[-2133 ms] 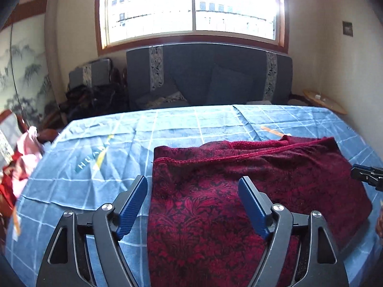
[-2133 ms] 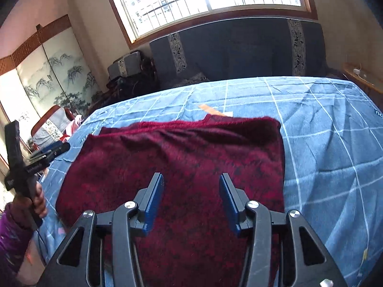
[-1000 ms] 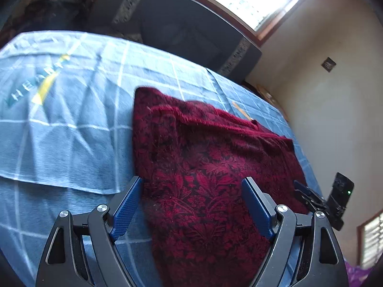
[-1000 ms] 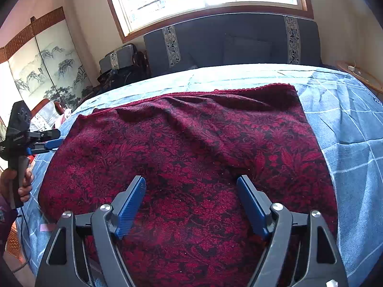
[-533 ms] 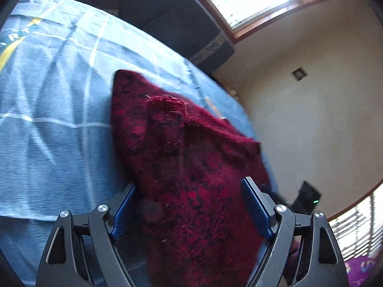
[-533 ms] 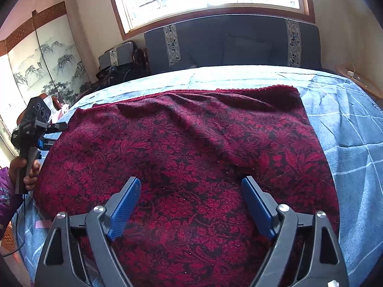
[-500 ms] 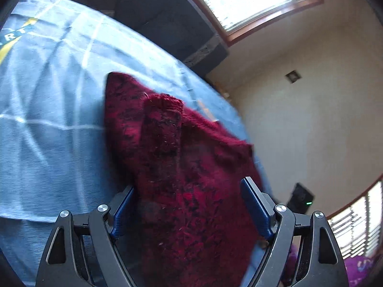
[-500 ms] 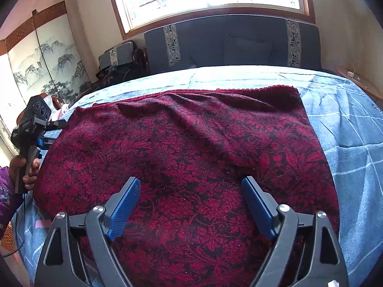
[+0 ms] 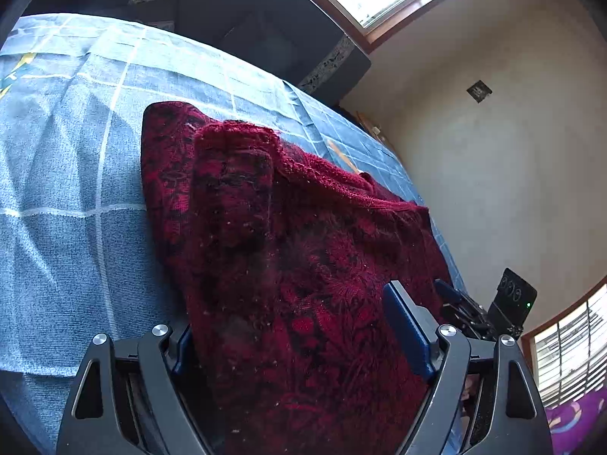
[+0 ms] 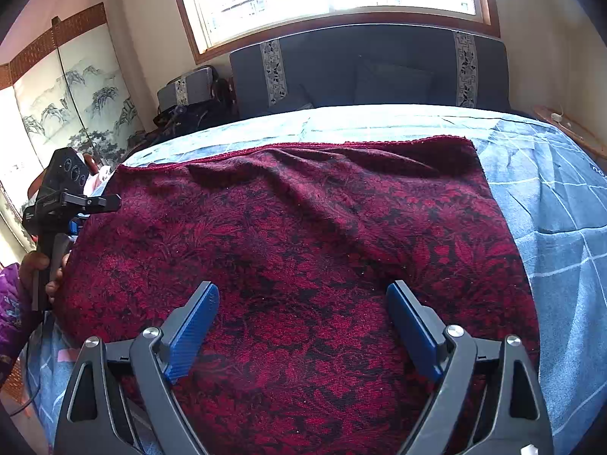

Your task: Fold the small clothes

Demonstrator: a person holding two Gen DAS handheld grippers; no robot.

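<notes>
The right gripper point(image 10: 301, 313) is opening its jaws wide above the red cloth point(image 10: 303, 227), gripping nothing; the left gripper point(image 9: 292, 326) is standing open astride the cloth's raised edge. The cloth is lying on the blue bedspread point(image 9: 57, 189).

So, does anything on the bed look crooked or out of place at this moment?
Only small things. The red patterned cloth is not flat: wrinkles run near its far edge, and in the left wrist view one corner is doubled over on top. No damage shows.

Red cloth point(image 9: 303, 265) edge perhaps newly bunched
</notes>
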